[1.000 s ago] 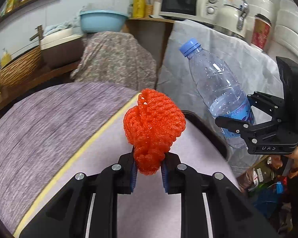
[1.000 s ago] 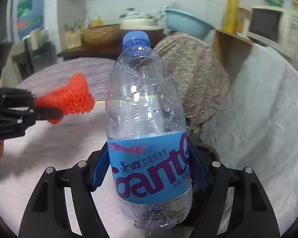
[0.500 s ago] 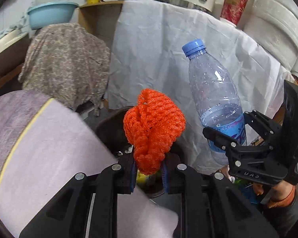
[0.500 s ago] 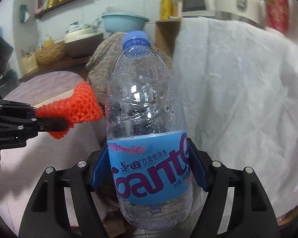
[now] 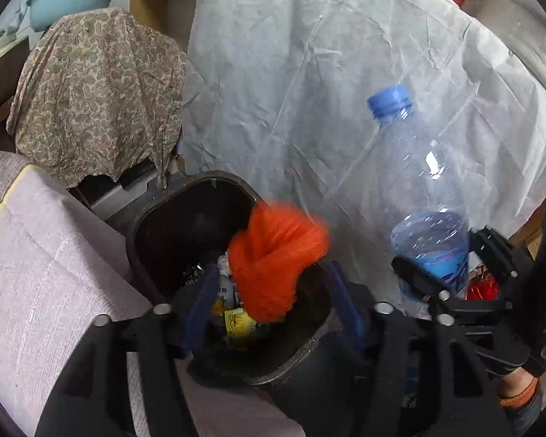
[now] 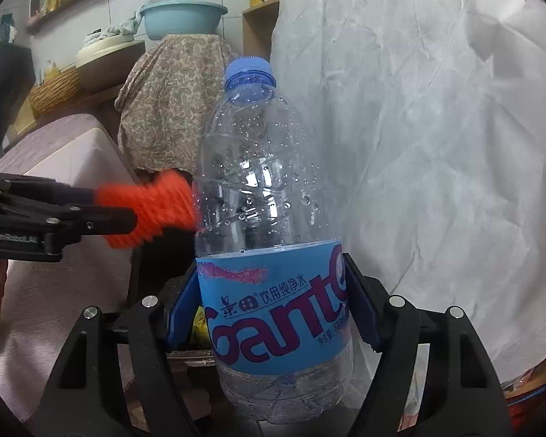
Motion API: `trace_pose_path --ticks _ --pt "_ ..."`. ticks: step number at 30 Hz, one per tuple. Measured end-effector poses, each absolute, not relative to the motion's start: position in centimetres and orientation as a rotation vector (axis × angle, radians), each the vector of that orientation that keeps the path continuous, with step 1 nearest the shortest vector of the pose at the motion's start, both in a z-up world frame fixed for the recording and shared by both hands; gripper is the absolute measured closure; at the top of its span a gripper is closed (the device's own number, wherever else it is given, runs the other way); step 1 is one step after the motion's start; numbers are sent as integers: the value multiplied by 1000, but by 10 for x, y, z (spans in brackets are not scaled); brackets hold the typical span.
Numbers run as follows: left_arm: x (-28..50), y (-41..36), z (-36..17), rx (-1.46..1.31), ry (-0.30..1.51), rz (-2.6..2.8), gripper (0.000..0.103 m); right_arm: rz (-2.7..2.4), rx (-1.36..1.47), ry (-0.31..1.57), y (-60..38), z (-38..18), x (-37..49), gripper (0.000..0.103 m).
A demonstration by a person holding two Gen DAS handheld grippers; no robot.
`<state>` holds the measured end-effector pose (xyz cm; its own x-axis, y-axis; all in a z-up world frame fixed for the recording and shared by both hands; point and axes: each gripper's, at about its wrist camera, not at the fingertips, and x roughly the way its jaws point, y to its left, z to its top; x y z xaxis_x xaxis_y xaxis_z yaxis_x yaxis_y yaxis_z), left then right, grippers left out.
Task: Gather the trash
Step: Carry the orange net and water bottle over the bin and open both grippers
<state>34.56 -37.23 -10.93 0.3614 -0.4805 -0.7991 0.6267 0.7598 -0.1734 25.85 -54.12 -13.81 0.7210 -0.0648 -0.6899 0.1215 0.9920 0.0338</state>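
A blurred orange foam net (image 5: 273, 258) hangs loose over the black trash bin (image 5: 163, 218), between the spread fingers of my left gripper (image 5: 273, 302), which is open. It also shows in the right wrist view (image 6: 153, 211), just off the left gripper's tips (image 6: 127, 215). My right gripper (image 6: 273, 313) is shut on a clear plastic bottle (image 6: 269, 240) with a blue cap and blue label, held upright. In the left wrist view the bottle (image 5: 418, 189) stands to the right of the bin. The bin holds several wrappers.
A table with a pale purple cloth (image 5: 36, 255) lies left of the bin. A patterned cloth (image 5: 98, 83) covers something behind it. A white sheet (image 5: 327, 73) drapes a cabinet at the back right. A blue basin (image 6: 182, 14) sits on top.
Both grippers have swung from the table to over the bin. My left gripper has opened and the orange net has left its pads. The right gripper still holds the bottle.
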Motion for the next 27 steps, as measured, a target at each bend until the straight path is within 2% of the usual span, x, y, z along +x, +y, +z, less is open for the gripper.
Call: trace_pose_path --ticks 7,11,27 --pt "338 -358 -90 177 895 -706 36 -81 101 796 -537 -159 276 31" --pt "330 -347 -77 178 836 -696 29 -34 108 823 -521 -170 288 31" --pt "332 -307 -69 144 812 -654 26 39 161 1018 -474 -254 371 31"
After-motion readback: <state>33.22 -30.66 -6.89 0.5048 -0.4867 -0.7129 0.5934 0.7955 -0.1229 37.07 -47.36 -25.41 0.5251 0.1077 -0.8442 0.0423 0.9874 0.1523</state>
